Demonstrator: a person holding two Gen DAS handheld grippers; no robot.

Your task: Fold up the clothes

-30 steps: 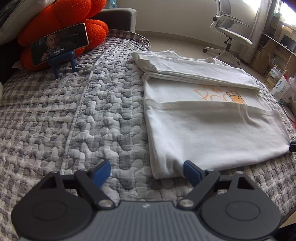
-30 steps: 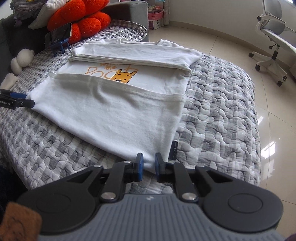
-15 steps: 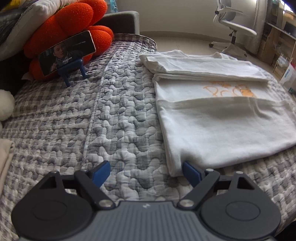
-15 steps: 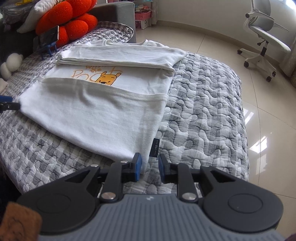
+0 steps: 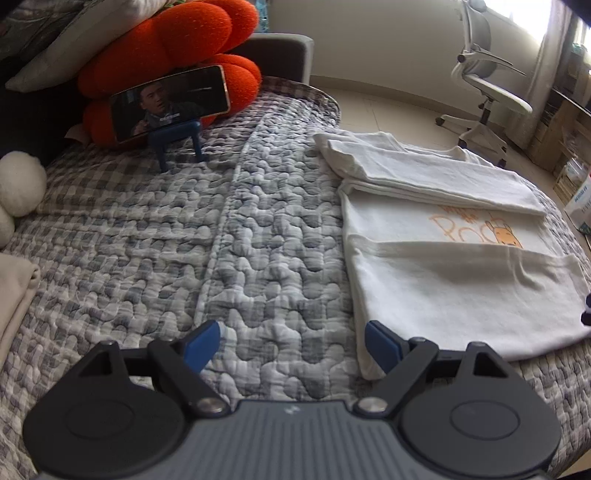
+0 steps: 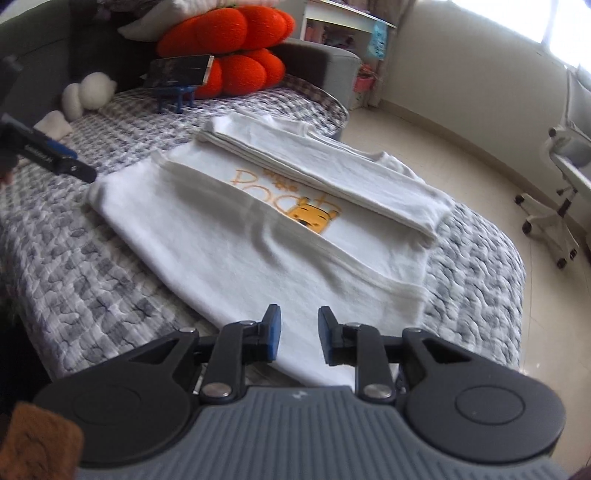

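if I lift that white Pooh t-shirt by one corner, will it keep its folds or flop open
The white t-shirt will probably flop: it is thin cloth, lying limp with soft wrinkles on the quilt. The folded side panels look merely laid over, so they would likely fall open. It seems light; lifting with both claws should hold its shape better.

Daylight enters upper right of both my views, blown out at the bright window (image 5: 532, 22). Soft shadows, strong fisheye bending at edges, mild blur throughout.
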